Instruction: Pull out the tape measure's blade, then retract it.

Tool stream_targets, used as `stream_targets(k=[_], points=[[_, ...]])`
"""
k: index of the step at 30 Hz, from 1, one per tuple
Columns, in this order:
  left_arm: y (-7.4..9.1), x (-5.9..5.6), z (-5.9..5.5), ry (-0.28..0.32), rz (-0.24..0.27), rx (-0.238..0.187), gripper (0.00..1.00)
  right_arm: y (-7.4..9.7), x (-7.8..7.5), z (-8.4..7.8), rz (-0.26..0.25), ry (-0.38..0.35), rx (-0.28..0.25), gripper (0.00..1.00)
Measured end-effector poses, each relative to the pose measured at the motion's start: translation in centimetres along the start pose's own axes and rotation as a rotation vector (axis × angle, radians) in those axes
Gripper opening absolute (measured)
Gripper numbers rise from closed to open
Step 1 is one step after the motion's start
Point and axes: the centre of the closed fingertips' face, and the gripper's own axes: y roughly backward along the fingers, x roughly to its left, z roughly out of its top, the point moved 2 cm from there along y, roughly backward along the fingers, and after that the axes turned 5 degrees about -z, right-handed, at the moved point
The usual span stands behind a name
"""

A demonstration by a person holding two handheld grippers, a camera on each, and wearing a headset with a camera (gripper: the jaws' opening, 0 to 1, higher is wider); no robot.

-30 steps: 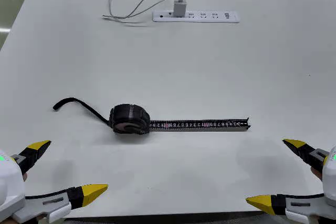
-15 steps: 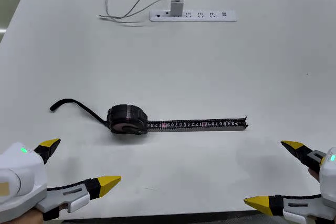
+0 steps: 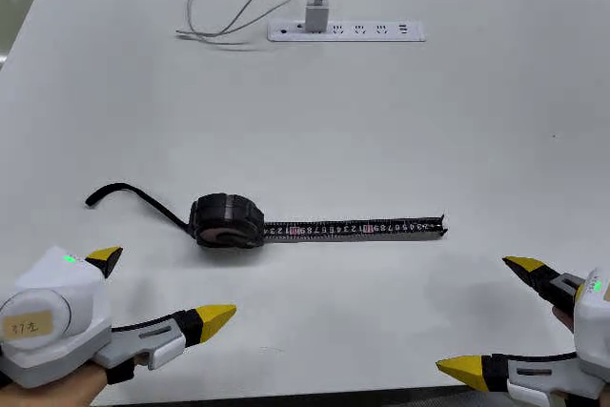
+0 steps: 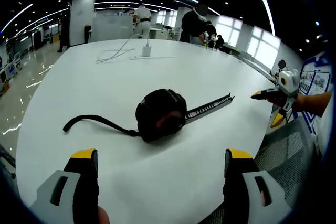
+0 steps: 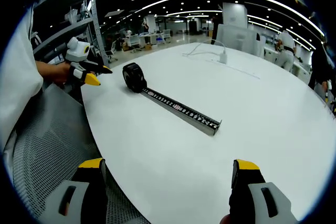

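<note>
A black tape measure (image 3: 227, 220) lies on the white table, its blade (image 3: 355, 229) drawn out to the right and lying flat, its strap (image 3: 133, 198) trailing left. The left gripper view has the case (image 4: 160, 114) straight ahead of the jaws, blade (image 4: 210, 108) pointing right. The right gripper view has the blade's hooked end (image 5: 211, 126) nearest, the case (image 5: 134, 77) farther off. My left gripper (image 3: 160, 288) hovers open at the near left, short of the case. My right gripper (image 3: 494, 317) stays open at the near right, below the blade's tip. Neither touches the tape.
A white power strip (image 3: 346, 31) with a plugged-in charger (image 3: 316, 16) and looped cable (image 3: 229, 2) lies at the far side of the table. The table's near edge (image 3: 315, 394) runs just under both grippers. People stand in the background (image 4: 142, 17).
My left gripper has come forward and rightward toward the tape measure's case. The right gripper has barely moved. The tape and its blade lie as before; the head camera shifted slightly.
</note>
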Motion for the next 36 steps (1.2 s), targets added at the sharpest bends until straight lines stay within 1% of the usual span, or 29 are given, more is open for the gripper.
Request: stream_targets(k=[3, 7, 9, 14, 18, 20, 23, 25, 26, 29, 31, 33, 34, 36], points=[[-0.5, -0.2, 0.4, 0.005, -0.002, -0.007, 0.99, 0.0, 0.0, 0.0, 0.000, -0.002, -0.001, 0.99], [-1.5, -0.5, 0.9, 0.014, -0.001, -0.005, 0.99, -0.1, 0.0, -0.1, 0.001, -0.001, 0.003, 0.99], [-1.9, -0.7, 1.3, 0.018, -0.012, -0.017, 0.98, -0.1, 0.0, 0.0, 0.003, -0.008, -0.001, 0.99], [-3.2, -1.2, 2.0, 0.017, -0.028, -0.015, 0.98, -0.1, -0.1, -0.1, 0.003, -0.018, -0.001, 0.99], [-4.1, -1.4, 2.3, 0.024, -0.041, -0.019, 0.98, 0.0, -0.2, -0.1, 0.002, -0.019, 0.001, 0.99], [-4.4, -1.2, 2.5, 0.025, -0.040, -0.020, 0.98, -0.1, -0.2, -0.1, 0.002, -0.019, 0.000, 0.99], [-4.9, -1.2, 3.0, 0.025, -0.040, -0.032, 0.97, 0.0, -0.3, 0.0, 0.007, -0.034, -0.010, 0.99], [-5.1, -1.2, 3.2, 0.028, -0.045, -0.035, 0.96, 0.0, -0.3, 0.1, 0.004, -0.031, -0.010, 0.99], [-5.3, -1.3, 3.3, 0.041, -0.050, -0.037, 0.96, 0.0, -0.4, 0.1, 0.003, -0.031, -0.010, 0.99], [-5.7, -1.5, 3.3, 0.034, -0.054, -0.033, 0.95, -0.1, -0.5, 0.1, 0.003, -0.032, -0.011, 0.99], [-5.9, -1.6, 3.5, 0.063, -0.058, -0.043, 0.95, -0.1, -0.5, 0.0, 0.003, -0.030, -0.008, 0.99], [-6.0, -1.8, 3.5, 0.069, -0.061, -0.047, 0.95, -0.1, -0.5, 0.1, 0.004, -0.033, -0.011, 0.99], [-6.1, -2.0, 3.5, 0.058, -0.056, -0.044, 0.95, -0.1, -0.5, 0.1, 0.004, -0.034, -0.011, 0.99], [-6.3, -2.5, 3.4, 0.047, -0.065, -0.039, 0.94, -0.2, -0.5, 0.0, 0.006, -0.030, -0.006, 0.99]])
